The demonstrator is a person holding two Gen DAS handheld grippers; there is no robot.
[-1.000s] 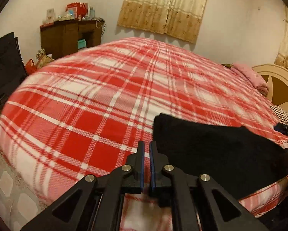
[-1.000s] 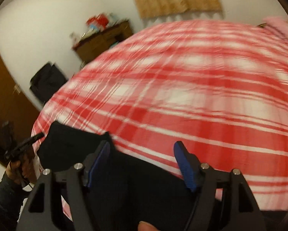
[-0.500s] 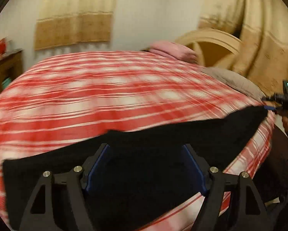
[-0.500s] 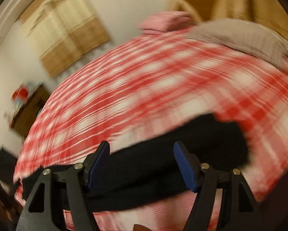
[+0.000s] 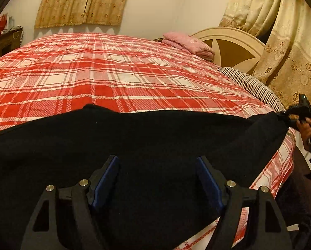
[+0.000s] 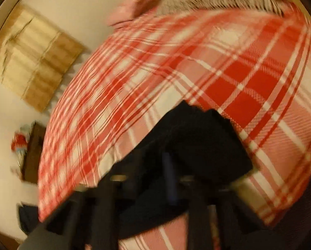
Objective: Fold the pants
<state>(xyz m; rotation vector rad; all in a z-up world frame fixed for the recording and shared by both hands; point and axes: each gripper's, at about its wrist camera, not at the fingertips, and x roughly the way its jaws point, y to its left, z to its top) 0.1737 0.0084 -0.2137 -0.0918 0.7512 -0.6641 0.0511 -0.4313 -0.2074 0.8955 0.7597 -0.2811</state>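
Spreading its blue-padded fingers wide, your left gripper [image 5: 157, 179] hung released just above the black pants [image 5: 134, 145], holding nothing. Your right gripper [image 5: 288, 117], seen from the left wrist view, sat at the far end of the garment beside your right hand [image 5: 307, 125] and appeared clenched on the pants' end, with the cloth drawn up to a point there; its own camera was too blurred to confirm this, the fingers showing only as a dark smear with a blue streak.

The pants lay stretched lengthwise along the near edge of the red plaid blanket [image 5: 113, 73], their near hem hanging slightly over the side of the bed. A striped pillow [image 5: 251, 85] and a folded pink blanket [image 5: 188, 43] sat toward the cream headboard [image 5: 230, 48], well apart from the work.

To do this step well, you needed the cloth flat before any fold. I judged the better move was to bring the left gripper down on the near edge at the opposite end, pinch both layers together, and keep gentle tension against the right so that no wrinkle got folded in. Pulling too hard risked dragging the pants off the bed.
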